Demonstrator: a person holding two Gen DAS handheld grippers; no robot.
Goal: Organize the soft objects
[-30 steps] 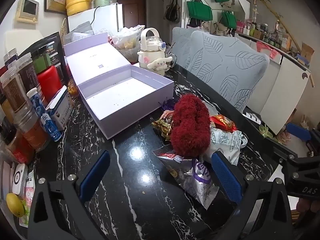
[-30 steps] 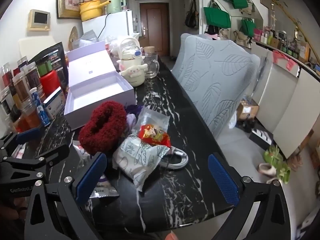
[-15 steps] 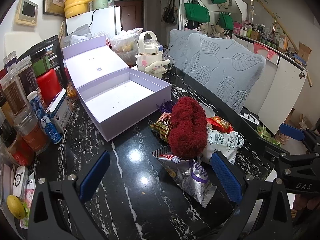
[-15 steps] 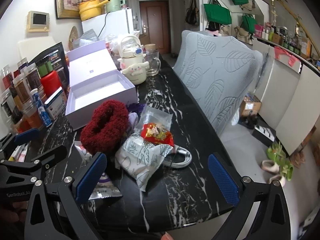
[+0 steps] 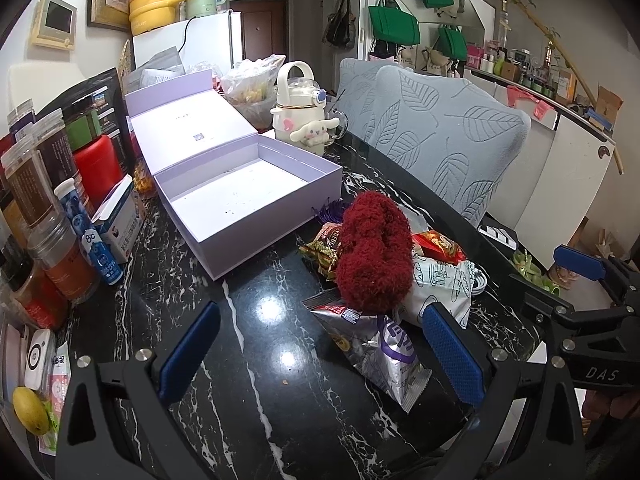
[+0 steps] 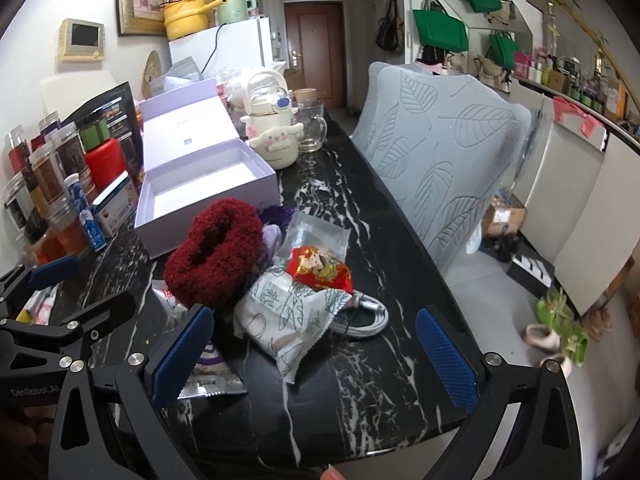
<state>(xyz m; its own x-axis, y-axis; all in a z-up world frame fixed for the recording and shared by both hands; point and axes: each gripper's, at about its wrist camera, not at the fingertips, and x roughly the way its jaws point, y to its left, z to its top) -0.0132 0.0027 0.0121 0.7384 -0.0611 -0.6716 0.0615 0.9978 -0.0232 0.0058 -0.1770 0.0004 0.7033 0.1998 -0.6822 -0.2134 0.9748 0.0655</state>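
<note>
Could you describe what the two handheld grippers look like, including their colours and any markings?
Both the left gripper and the right gripper have matte black angular frames with triangular cut-outs and silver screws. Each finger carries a blue, finely textured pad. Seen from the opposite camera, the right one bears white "DAS" lettering and the left one grey lettering that starts "GenRobot". No cables or sleeves show.

Black marble table (image 5: 280, 380), white veins, glossy. On it: open lilac box (image 5: 248, 196); snack packets heaped beside box, red fuzzy slipper (image 5: 374, 256) on top; white coiled cable (image 6: 366, 318); cartoon-dog kettle (image 5: 304, 120); glass mug (image 6: 310, 124); jars (image 5: 60, 256) along left edge.
</note>
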